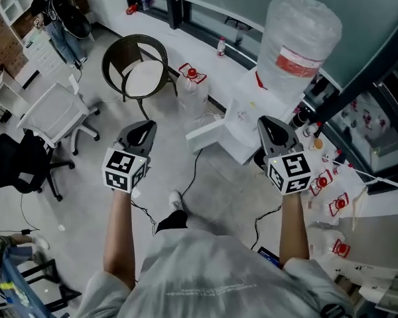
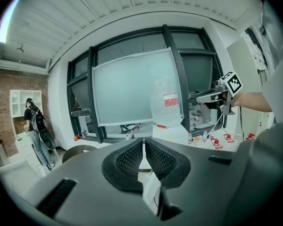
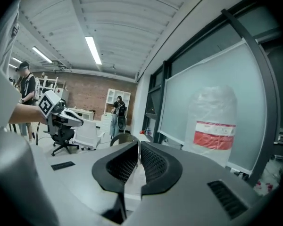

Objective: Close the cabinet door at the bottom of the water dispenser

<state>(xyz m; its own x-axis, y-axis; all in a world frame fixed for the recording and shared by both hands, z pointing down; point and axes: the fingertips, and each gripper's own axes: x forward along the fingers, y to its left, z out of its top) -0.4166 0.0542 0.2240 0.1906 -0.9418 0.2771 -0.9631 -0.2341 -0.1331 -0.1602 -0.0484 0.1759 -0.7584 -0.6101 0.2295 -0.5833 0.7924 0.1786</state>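
The white water dispenser (image 1: pixel 247 121) stands ahead of me with a large clear bottle (image 1: pixel 297 42) with a red label on top. Its bottom cabinet door (image 1: pixel 205 136) sticks out to the left, swung open. My left gripper (image 1: pixel 144 126) hangs in the air left of the door, shut and empty. My right gripper (image 1: pixel 268 122) is over the dispenser's front, also shut with nothing held. In the left gripper view the pads (image 2: pixel 144 146) meet, with the bottle (image 2: pixel 165 102) and the right gripper (image 2: pixel 216 95) beyond. The right gripper view shows closed pads (image 3: pixel 138 149) and the bottle (image 3: pixel 216 126).
A round dark chair (image 1: pixel 142 65) and a water jug with a red cap (image 1: pixel 191 78) stand left of the dispenser. Black cables (image 1: pixel 194 171) run across the floor. A white office chair (image 1: pixel 53 111) and a person (image 1: pixel 53 12) are far left. Small red-labelled bottles (image 1: pixel 335 204) clutter the right.
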